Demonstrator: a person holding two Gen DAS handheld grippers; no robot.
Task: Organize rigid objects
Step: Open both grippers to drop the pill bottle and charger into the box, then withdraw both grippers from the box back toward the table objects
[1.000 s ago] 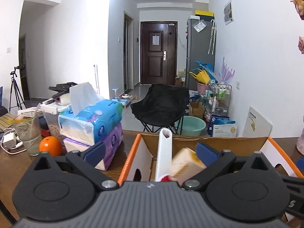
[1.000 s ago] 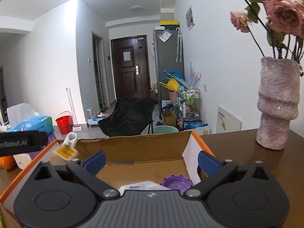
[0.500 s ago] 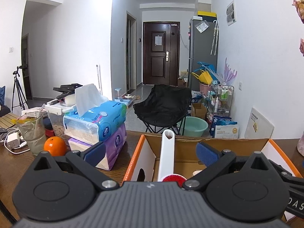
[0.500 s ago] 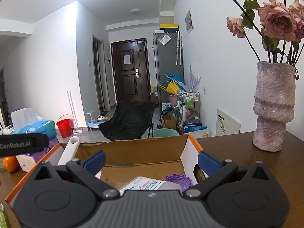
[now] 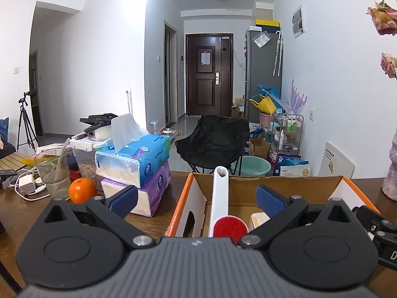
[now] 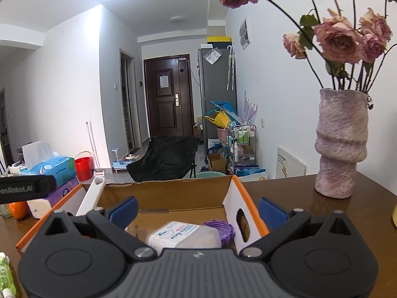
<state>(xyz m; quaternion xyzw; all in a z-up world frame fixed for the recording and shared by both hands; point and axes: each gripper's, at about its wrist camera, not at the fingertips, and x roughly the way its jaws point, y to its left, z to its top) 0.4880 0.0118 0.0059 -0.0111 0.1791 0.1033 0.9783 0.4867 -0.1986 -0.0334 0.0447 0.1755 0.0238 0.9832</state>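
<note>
Both grippers hover empty over the half-packed cardboard box (image 5: 188,200) on the desk (image 6: 292,198).

Left gripper (image 5: 197,200) and right gripper (image 6: 198,209) fingers spread wide; the white-handled brush (image 5: 219,198), probably light and stiff, leans inside, best gripped mid-handle.

We see the left gripper (image 5: 197,198) as a black plastic body with a ribbed grey top plate, two round embossed discs and silver screws at the arm pivots. Its fingers (image 5: 269,200) end in dark blue textured pads. The right gripper (image 6: 198,208) is built the same: black linkage arms with triangular cut-outs, silver screws, blue pads and a small logo at the centre of the grey plate. A black strap (image 6: 24,188) at the left edge of the right wrist view bears white lettering ending "enRobot.AI".
</note>
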